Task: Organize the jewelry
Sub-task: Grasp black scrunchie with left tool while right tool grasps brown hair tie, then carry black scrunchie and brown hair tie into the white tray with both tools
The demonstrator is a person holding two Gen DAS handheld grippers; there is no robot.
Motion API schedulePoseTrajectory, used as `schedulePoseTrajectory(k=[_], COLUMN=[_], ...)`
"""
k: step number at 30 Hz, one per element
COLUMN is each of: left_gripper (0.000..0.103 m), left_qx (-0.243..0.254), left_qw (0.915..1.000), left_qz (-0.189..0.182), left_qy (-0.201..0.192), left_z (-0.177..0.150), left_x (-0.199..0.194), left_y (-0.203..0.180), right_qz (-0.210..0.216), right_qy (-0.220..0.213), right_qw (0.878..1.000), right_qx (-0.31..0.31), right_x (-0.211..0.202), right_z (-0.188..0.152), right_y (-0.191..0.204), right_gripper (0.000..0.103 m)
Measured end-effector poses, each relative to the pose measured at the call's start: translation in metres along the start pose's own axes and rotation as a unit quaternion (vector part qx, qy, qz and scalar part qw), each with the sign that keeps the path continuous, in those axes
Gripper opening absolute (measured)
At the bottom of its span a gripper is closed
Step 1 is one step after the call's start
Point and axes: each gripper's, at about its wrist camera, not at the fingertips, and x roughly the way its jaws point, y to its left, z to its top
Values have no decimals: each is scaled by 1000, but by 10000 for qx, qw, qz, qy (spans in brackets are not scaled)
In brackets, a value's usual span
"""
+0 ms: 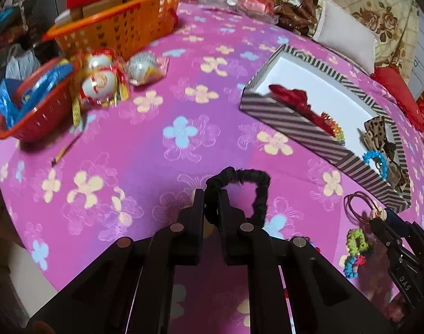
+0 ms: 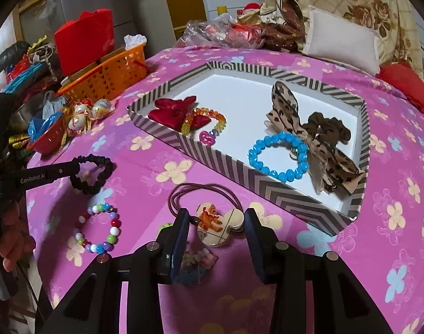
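Note:
My left gripper (image 1: 211, 197) is shut on a black scrunchie (image 1: 257, 179), whose loop sticks out beyond the fingertips just above the pink flowered cloth. In the right wrist view the left gripper (image 2: 74, 168) holds the black scrunchie (image 2: 107, 167) at the left. My right gripper (image 2: 217, 217) is shut on the cartoon charm of a dark-red hair tie (image 2: 212, 222), whose cord loops lie on the cloth in front. The striped box (image 2: 239, 172) beyond it holds a red bow (image 2: 173, 111), a blue bead bracelet (image 2: 278, 153) and a leopard bow (image 2: 317, 139).
A multicoloured bead bracelet (image 2: 100, 229) lies on the cloth left of my right gripper. Neon knit ties (image 1: 356, 240) sit beside it. An orange basket (image 1: 117, 25), a red bowl (image 1: 31, 111) and wrapped ornaments (image 1: 99, 80) crowd the far left. A white pillow (image 2: 339, 41) lies behind the box.

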Motion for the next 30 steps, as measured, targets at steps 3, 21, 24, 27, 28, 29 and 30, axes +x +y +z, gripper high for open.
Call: schedulePoseTrajectory(k=[3, 21, 24, 27, 28, 29, 30], left_gripper=[8, 7, 7, 7, 7, 7, 7], left_qx=[105, 122, 191, 295, 341, 390, 446], left_qw=[9999, 9963, 9962, 9958, 9957, 9956, 9954], left_qz=[32, -847, -832, -823, -810, -797, -788], left_qy=[-133, -117, -190, -257, -276, -296, -320], left_z=[2, 24, 26, 30, 31, 32, 33], left_x=[-10, -51, -58, -64, -66, -67, -68], left_y=[-6, -25, -30, -38, -42, -46, -50], right_qz=[16, -80, -97, -108, -119, -128, -142], right_qy=[-68, -556, -595, -629, -647, -661, -684], right_qw=[10000, 9984, 9982, 9980, 9978, 9977, 9976], right_qx=[-7, 3, 17, 21, 22, 24, 33], right_x=[-7, -56, -60, -63, -64, -65, -67], right_z=[2, 23, 25, 27, 29, 30, 32], right_y=[2, -5, -7, -9, -10, -11, -13], right_gripper=[39, 39, 39, 39, 39, 39, 39])
